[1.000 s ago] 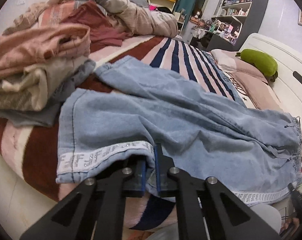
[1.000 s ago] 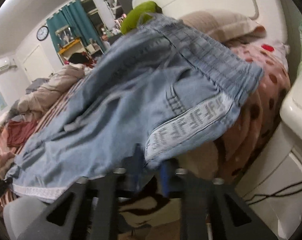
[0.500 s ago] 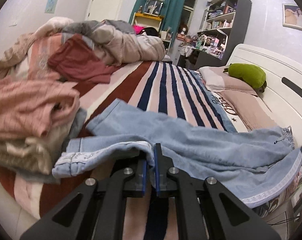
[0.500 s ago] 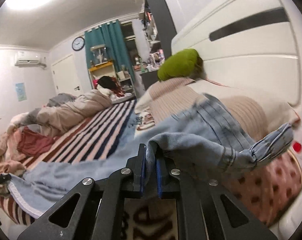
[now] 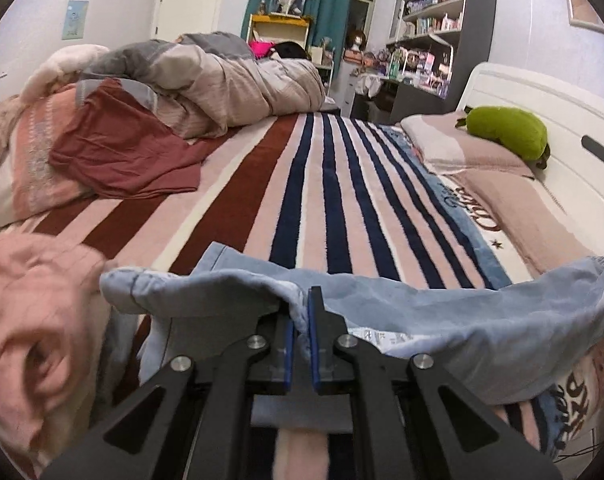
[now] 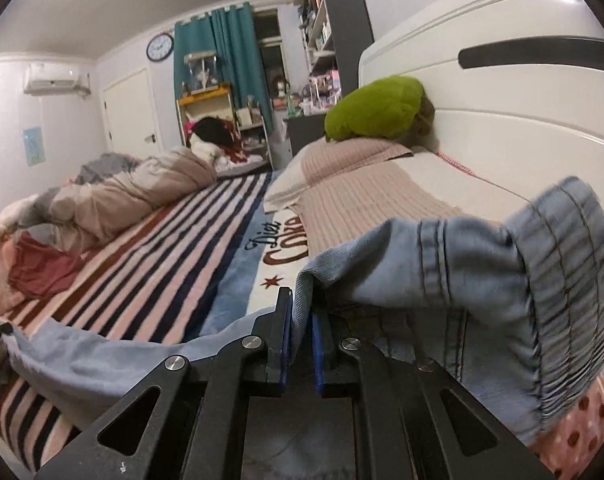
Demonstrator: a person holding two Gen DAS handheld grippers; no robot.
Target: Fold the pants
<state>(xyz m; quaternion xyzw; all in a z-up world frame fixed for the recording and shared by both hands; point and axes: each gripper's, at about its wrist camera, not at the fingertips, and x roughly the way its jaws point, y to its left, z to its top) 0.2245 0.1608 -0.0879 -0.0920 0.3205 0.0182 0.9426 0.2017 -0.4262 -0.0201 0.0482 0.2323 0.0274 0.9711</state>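
Note:
The light blue denim pants (image 5: 442,316) hang stretched between my two grippers above the near edge of the striped bed. My left gripper (image 5: 301,312) is shut on the leg-hem end of the pants. My right gripper (image 6: 301,312) is shut on the waistband end (image 6: 482,280), whose elastic band flops over to the right. The slack middle of the pants (image 6: 102,356) sags toward the bed.
A striped blanket (image 5: 322,184) covers the bed. A pile of pink clothes (image 5: 26,320) lies at near left, a maroon garment (image 5: 122,156) and a bunched duvet (image 5: 222,76) farther back. Pillows (image 6: 362,184), a green plush (image 6: 378,108) and the white headboard (image 6: 502,92) are on the right.
Both grippers have lifted the pants off the bed and pulled them toward the near edge. The pants went from lying spread out to hanging in a taut band between the grippers.

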